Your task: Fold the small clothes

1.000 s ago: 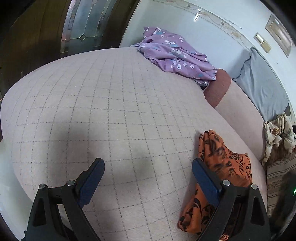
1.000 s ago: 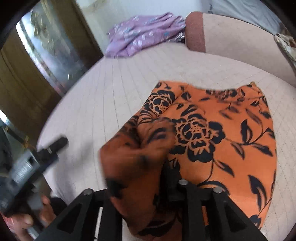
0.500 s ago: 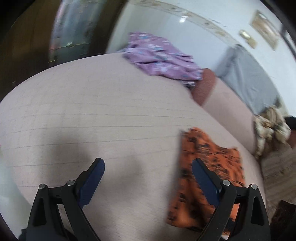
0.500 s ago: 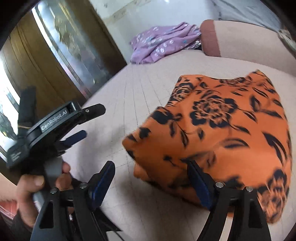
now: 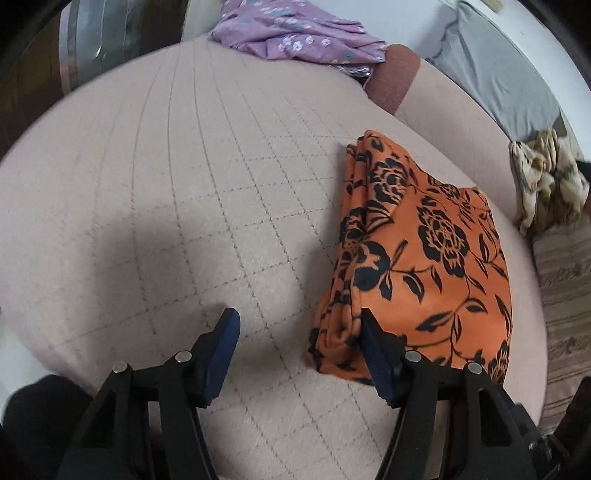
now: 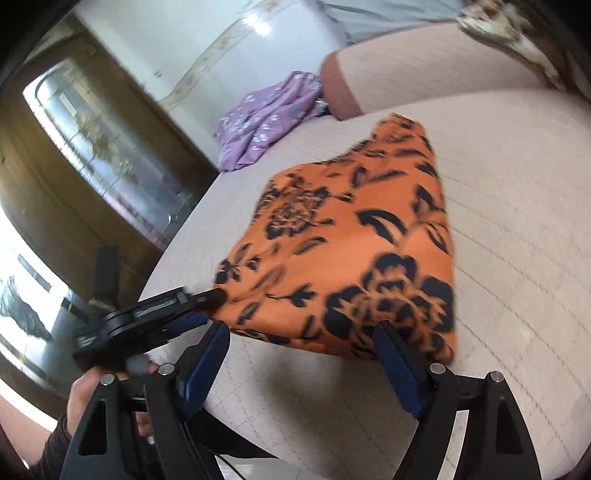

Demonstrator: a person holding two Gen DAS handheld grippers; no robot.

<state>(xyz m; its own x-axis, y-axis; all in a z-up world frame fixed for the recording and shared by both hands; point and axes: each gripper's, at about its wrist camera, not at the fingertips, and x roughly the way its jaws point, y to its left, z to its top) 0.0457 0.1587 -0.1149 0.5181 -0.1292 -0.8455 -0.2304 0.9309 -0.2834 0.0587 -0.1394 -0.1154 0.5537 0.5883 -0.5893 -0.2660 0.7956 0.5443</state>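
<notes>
An orange garment with black flowers (image 5: 424, 251) lies folded on the pink checked bed (image 5: 184, 184). My left gripper (image 5: 299, 332) is open, its right finger touching the garment's near left corner. In the right wrist view the same garment (image 6: 351, 251) lies just ahead of my open, empty right gripper (image 6: 299, 343). The left gripper (image 6: 155, 317) shows there at the garment's left corner, held in a hand.
A purple flowered garment (image 5: 295, 33) lies at the far end of the bed. A reddish bolster (image 5: 391, 77), a grey pillow (image 5: 498, 74) and a beige patterned cloth (image 5: 546, 177) lie to the right. Dark wooden doors (image 6: 92, 166) stand left of the bed.
My right gripper has let go of the orange garment and opened; the garment now lies flat and folded. My left gripper has moved right, up to the garment's corner.
</notes>
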